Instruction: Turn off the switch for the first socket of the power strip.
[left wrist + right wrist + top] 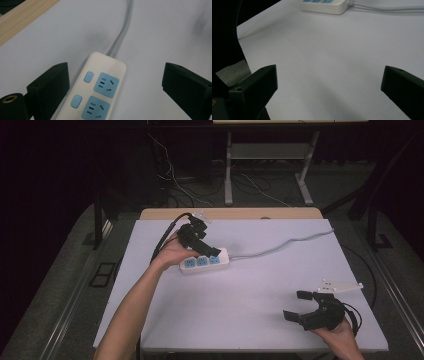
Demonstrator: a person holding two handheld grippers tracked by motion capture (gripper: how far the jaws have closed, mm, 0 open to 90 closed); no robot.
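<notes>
The power strip [204,262] lay flat on the white table [260,290], left of the table's centre, with its grey cord [285,243] running away toward the far right corner. The left gripper [212,251] hovered directly over the strip. In the left gripper view its jaws stood wide apart, one on each side of the strip's cord end [96,87], touching nothing; two blue sockets and two small switches sat between them. The jaws gripped nothing.

The right gripper [295,305] was held well apart from the strip, near the table's front right corner. Its jaws were also spread wide and empty, and pointed toward the strip [325,6] across bare tabletop.
</notes>
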